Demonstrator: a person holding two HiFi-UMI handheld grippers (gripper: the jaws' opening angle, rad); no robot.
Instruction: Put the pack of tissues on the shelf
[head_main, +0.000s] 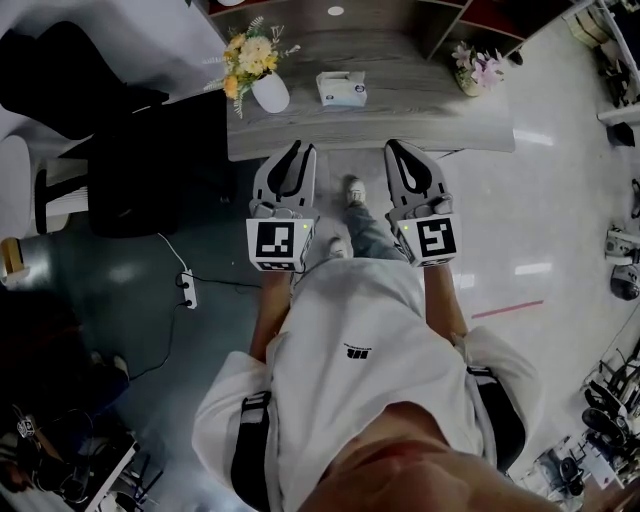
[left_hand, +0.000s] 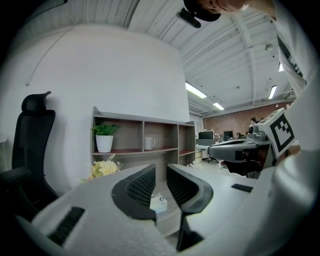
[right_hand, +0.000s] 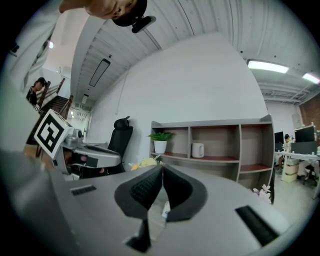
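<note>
The pack of tissues (head_main: 341, 88) is a white and light-blue box lying on the grey desk (head_main: 430, 110), between two flower vases. Both grippers hang in front of the desk's near edge, well short of the pack. My left gripper (head_main: 303, 148) is open by a narrow gap and holds nothing; through that gap the tissues (left_hand: 159, 204) show in the left gripper view. My right gripper (head_main: 392, 144) is shut and empty, its tips touching, and it hides most of the tissues (right_hand: 165, 210). The wooden shelf (left_hand: 145, 150) (right_hand: 215, 159) stands on the back of the desk.
A white vase of yellow flowers (head_main: 255, 68) stands left of the pack, pink flowers (head_main: 478, 68) to its right. A potted plant (left_hand: 104, 140) and a mug (left_hand: 148, 143) occupy the shelf. A black office chair (head_main: 130, 150) stands left of the desk, and a power strip (head_main: 188, 290) lies on the floor.
</note>
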